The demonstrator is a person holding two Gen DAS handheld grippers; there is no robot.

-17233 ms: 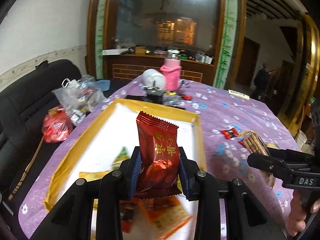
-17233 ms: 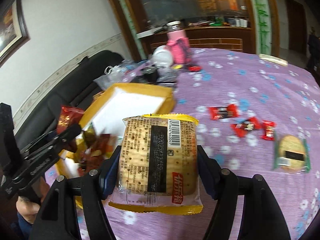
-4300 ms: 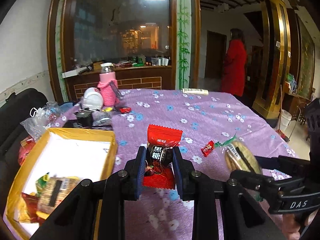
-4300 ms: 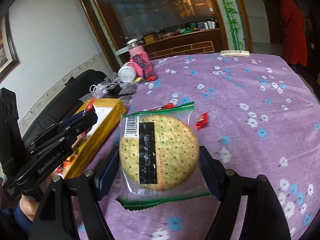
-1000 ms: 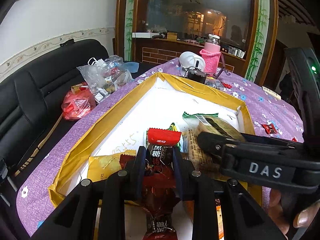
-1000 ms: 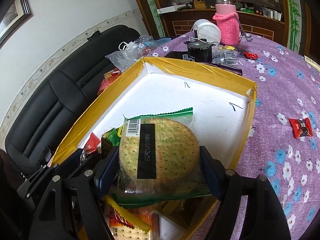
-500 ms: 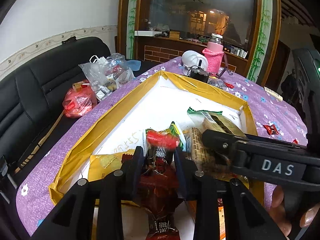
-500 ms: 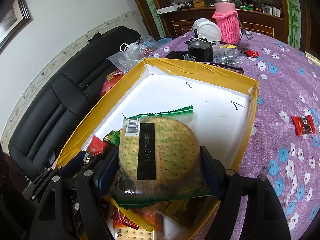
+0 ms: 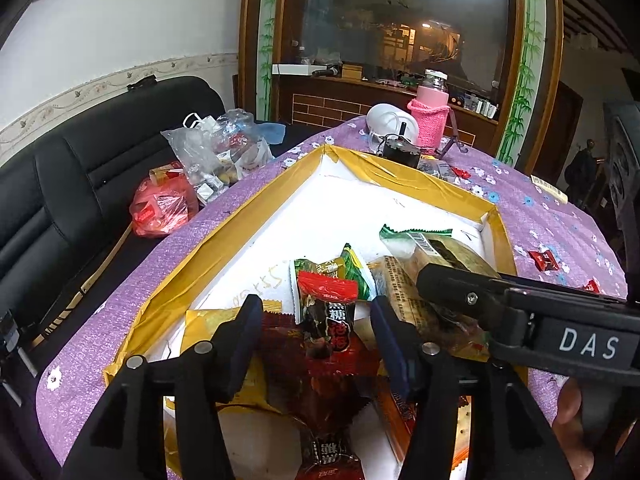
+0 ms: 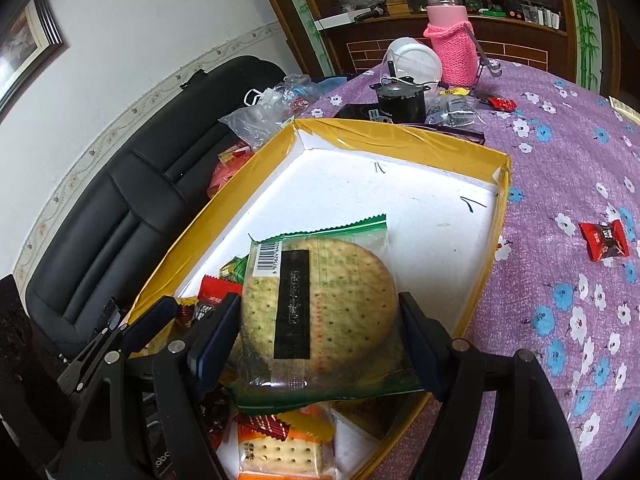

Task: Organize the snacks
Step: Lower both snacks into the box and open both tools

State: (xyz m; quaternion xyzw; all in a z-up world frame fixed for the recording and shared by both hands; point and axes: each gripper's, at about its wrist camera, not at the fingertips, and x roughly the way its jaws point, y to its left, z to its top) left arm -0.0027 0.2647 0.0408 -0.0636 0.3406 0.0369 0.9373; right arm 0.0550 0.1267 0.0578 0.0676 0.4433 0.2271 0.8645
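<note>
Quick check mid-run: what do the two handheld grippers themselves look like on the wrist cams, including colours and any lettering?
Both are black plastic. The left gripper and right gripper have dark blue pads and silver screws on the jaws. White "DAS" lettering marks the right one's side in the left view. No cables or sleeves show.

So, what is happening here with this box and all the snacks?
A person is collecting snacks into a yellow-edged box with two handheld grippers. The left gripper has just been opening; its pads stand clear of a red candy packet, which sits on the pile in the box. The right gripper holds a round cracker pack over the box, not yet let go. A few red candies remain on the purple tablecloth.
</note>
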